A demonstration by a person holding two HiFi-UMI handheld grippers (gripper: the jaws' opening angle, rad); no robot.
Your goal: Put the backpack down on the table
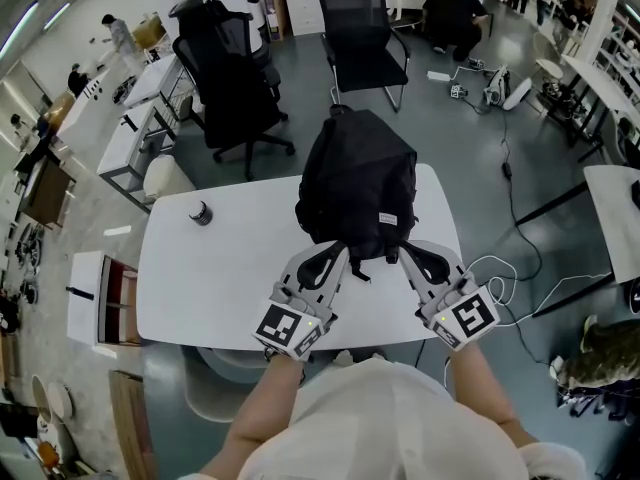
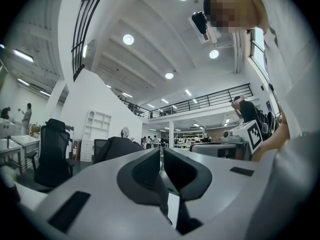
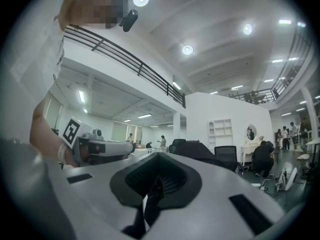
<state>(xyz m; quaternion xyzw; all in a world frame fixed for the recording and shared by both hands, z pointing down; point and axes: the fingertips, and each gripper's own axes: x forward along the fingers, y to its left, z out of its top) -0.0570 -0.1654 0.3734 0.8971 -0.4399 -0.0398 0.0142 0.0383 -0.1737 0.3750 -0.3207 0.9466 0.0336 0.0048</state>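
The person's white shirt fills the bottom of the head view, bare forearms reaching up from it. Just above, the left gripper and right gripper point side by side at the lower edge of a black backpack. It stands upright at frame centre on the white table, toward the far edge. A small dark-lidded jar sits on the table to the left, well apart from the bag. Black office chairs stand beyond, at upper left and top centre.

In the left gripper view the dark pads are drawn almost together – a backpack strap runs down from between them. The backpack's top rises behind, left of centre.

In the right gripper view the jaws are pressed together on a second strap, which hangs out below them. The backpack shows just beyond, right of centre.
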